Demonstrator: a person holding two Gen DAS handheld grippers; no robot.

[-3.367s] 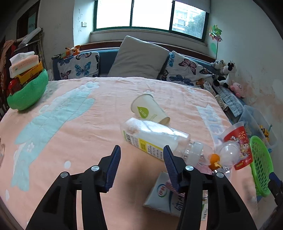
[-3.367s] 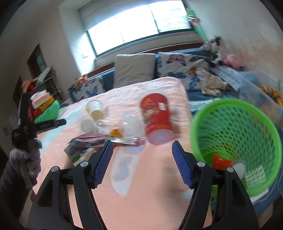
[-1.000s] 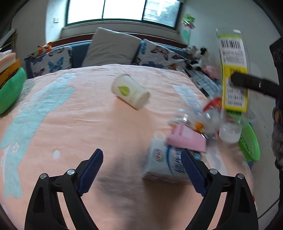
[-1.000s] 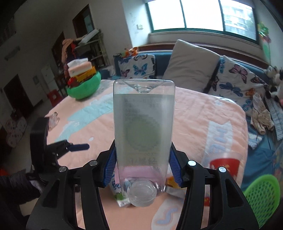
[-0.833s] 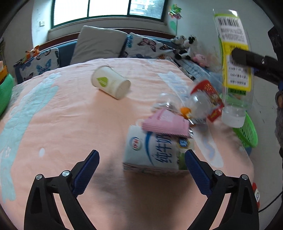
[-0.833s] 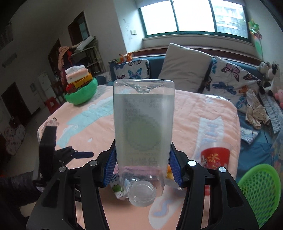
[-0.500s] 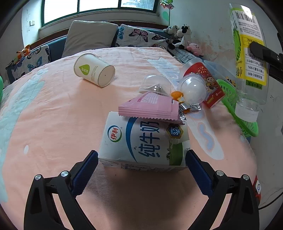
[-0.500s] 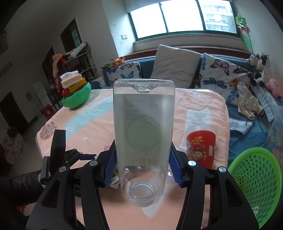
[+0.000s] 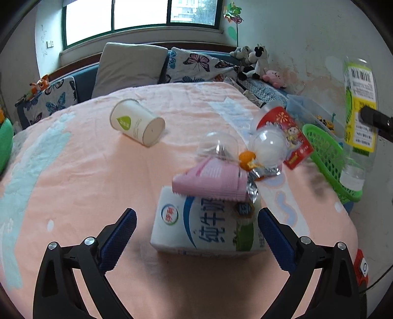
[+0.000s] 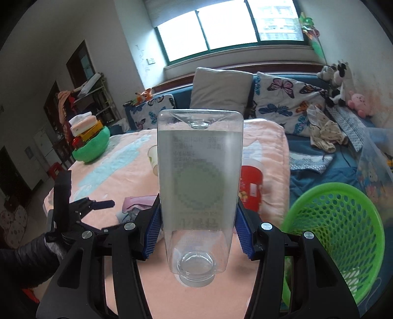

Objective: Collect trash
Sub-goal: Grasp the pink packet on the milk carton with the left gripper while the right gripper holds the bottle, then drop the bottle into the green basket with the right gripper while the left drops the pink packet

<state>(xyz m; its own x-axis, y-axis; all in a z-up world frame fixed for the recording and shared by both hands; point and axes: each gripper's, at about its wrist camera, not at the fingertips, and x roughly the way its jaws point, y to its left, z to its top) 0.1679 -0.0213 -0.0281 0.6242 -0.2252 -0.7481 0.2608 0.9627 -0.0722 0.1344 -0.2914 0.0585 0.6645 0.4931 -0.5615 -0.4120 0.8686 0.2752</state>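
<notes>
Your right fingers clench the clear bottle, neck toward you, beside the green basket; your left fingers stand wide apart, released, either side of the milk carton on the table, pink packet and paper cup beyond

The left wrist camera sits low and close over the pink table, looking down and across it toward the window. The right wrist camera hangs by the table's edge, beside the green basket, facing that same window. Both views share the table, the basket and the sofa pillows.
</notes>
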